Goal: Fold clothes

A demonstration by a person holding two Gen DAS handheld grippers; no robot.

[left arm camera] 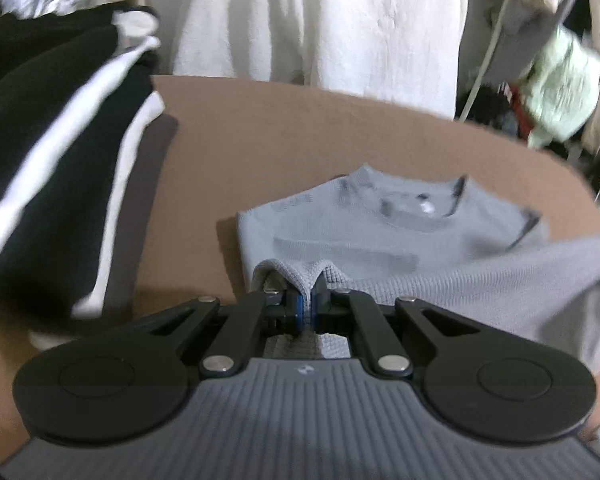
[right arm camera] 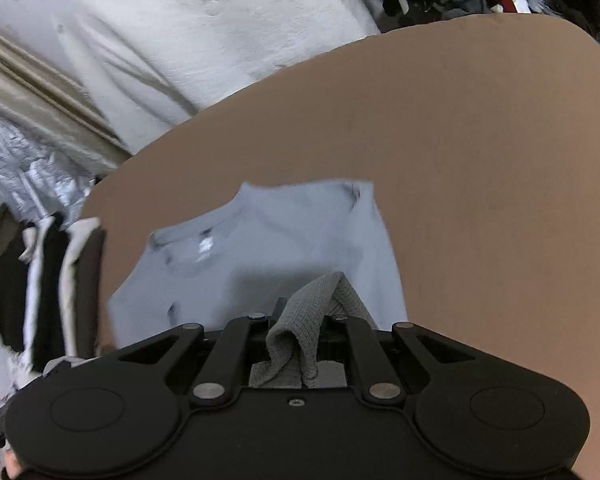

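On the brown counter [left arm camera: 300, 128], a grey knit shirt [left arm camera: 400, 240] lying collar away, near the middle. Left claw [left arm camera: 305, 300] pinched tight on a ridge of its near edge; right claw [right arm camera: 300, 344] clamped on another bunched fold of the same shirt [right arm camera: 260, 248]. Off to the left, a black-and-white striped pile [left arm camera: 52, 140]. Behind, white cloth [left arm camera: 320, 20].

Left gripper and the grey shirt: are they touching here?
Touching. The left wrist view shows the left gripper closed, with a fold of the grey shirt pinched between its fingers and more of the fabric visible behind them.
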